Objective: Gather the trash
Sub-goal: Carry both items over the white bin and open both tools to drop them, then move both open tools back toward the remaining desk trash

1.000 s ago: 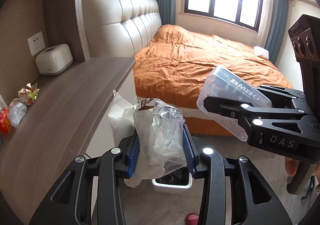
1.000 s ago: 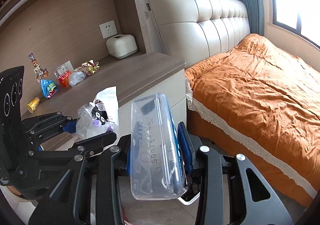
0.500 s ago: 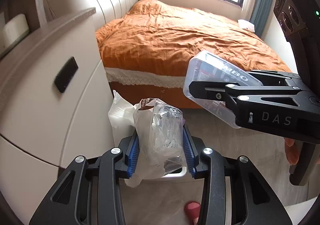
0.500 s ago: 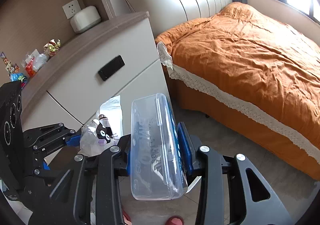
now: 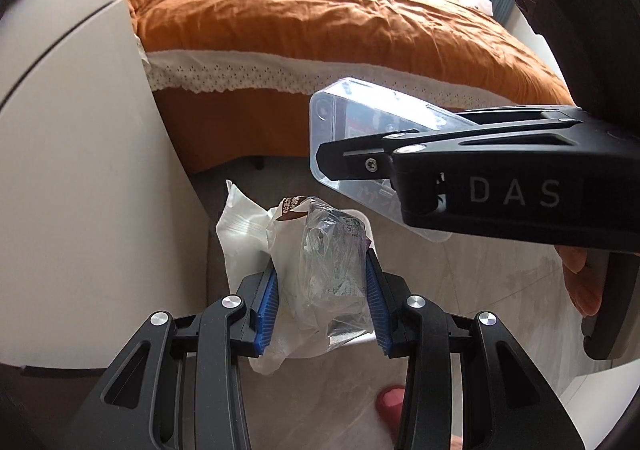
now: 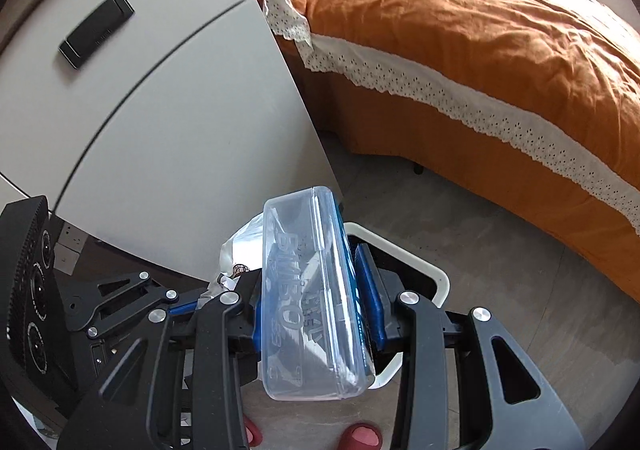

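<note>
My left gripper (image 5: 322,306) is shut on a bundle of crumpled plastic bags (image 5: 320,266), white and clear, held upright. My right gripper (image 6: 316,306) is shut on a clear plastic box (image 6: 308,302) with raised lettering, which also shows in the left wrist view (image 5: 372,134). Both are held above a white-rimmed trash bin (image 6: 424,270) with a dark liner on the floor. The bin is mostly hidden behind the bags in the left wrist view (image 5: 360,216). The left gripper (image 6: 188,302) sits just left of the box.
A white bedside cabinet (image 6: 160,98) with a dark drawer handle (image 6: 96,30) stands at the left. A bed with an orange cover (image 6: 480,34) and a lace-edged skirt fills the right. Grey tiled floor (image 6: 520,290) lies around the bin. Toes with red nails (image 6: 360,440) show at the bottom.
Both grippers have dropped from desk-top height down toward the floor and tilted downward. The trash bin now lies directly under the bags and the box. Both grips are unchanged.
</note>
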Demonstrator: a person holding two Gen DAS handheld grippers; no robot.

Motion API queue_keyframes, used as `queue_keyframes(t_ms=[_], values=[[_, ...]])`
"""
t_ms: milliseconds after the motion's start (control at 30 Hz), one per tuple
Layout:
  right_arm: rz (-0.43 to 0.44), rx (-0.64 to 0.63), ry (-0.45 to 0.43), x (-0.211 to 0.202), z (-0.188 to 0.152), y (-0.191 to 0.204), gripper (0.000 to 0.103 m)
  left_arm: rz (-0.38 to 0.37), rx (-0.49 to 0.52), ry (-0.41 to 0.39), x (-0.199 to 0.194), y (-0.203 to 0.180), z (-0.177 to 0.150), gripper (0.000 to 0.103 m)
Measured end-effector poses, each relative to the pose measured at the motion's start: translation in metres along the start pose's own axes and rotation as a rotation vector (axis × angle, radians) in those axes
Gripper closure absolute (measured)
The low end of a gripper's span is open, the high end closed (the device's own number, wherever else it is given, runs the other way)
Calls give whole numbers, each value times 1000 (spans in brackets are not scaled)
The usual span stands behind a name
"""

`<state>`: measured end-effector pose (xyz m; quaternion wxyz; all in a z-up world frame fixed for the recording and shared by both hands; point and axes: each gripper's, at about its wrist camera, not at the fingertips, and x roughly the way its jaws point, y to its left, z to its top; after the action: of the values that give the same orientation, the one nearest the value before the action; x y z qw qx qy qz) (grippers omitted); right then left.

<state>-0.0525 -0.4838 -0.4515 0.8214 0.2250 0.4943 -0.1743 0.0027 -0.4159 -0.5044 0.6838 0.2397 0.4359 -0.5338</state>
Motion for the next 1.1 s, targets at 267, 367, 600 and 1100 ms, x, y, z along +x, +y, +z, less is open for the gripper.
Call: queue_keyframes(t_ms=[267, 367, 600, 1100], values=[[-52, 31, 44, 71, -26, -19, 9, -29, -15, 43, 57, 12, -22, 5], [-74, 31, 79, 85, -31, -23, 5, -51, -75, 89, 71, 24, -27, 5], [-103, -11, 55, 67, -29, -14, 4, -24, -106, 66, 51, 31, -31, 5], [-91, -30, -86, -62, 3, 36, 4, 25, -105, -52, -75, 23, 1, 5]])
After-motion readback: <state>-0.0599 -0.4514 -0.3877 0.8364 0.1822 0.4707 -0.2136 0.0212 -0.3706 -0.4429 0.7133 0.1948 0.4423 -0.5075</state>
